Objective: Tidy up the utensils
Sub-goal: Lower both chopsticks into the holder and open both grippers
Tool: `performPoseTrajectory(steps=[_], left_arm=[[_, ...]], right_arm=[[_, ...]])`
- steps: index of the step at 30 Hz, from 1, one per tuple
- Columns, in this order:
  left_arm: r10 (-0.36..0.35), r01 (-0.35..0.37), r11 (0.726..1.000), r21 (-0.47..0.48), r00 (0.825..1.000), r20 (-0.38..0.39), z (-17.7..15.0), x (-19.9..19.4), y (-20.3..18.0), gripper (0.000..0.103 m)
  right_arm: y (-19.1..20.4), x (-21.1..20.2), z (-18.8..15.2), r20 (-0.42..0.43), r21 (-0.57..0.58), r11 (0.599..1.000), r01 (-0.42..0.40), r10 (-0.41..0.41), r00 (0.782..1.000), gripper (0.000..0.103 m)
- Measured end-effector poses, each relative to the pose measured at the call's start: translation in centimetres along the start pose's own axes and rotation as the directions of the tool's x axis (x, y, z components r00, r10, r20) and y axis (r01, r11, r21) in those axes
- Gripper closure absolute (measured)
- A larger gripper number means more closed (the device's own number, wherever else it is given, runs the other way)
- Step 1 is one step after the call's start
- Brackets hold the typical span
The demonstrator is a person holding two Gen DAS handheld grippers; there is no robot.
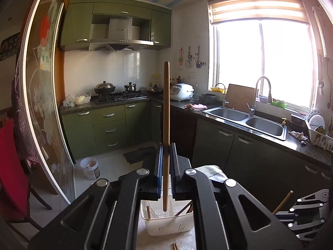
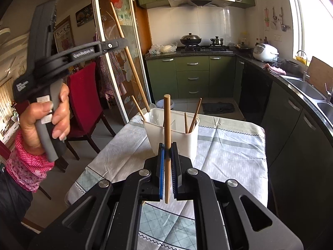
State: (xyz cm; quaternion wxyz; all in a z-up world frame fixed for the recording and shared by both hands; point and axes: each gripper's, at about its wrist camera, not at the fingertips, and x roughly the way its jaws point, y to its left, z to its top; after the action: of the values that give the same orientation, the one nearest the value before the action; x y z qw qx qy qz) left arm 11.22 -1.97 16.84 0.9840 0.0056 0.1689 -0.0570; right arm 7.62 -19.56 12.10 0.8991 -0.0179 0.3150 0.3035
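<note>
My left gripper is shut on a long wooden chopstick that stands upright, its lower end hanging over the white utensil holder. In the right wrist view a hand holds this left gripper high at the left, and its chopstick slants down towards the holder's back rim. My right gripper is shut on a shorter wooden chopstick, upright just in front of the holder. Several chopsticks lean inside the holder. The right gripper also shows at the left view's lower right.
The holder stands on a table under a patterned cloth. A red chair and a glass sliding door are on the left. Green cabinets, a stove and a double sink line the walls. A bucket stands on the floor.
</note>
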Motion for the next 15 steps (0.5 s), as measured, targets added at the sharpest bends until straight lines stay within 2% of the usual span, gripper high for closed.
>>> performPoseTrajectory(steps=[8, 15], left_arm=[[0.042, -0.044, 0.999, -0.020, 0.993, -0.111, -2.8, 5.4, 0.7, 0.097], [0.062, -0.065, 0.998, -0.009, 0.981, -0.185, -4.5, 7.4, 1.6, 0.097]], right_arm=[[0.1, -2.7, 5.6, 0.159, 0.010, 1.000, -0.014, 0.013, 0.987, 0.096], [0.3, -1.9, 9.9, 0.240, 0.034, 0.999, 0.020, -0.027, 0.970, 0.096]])
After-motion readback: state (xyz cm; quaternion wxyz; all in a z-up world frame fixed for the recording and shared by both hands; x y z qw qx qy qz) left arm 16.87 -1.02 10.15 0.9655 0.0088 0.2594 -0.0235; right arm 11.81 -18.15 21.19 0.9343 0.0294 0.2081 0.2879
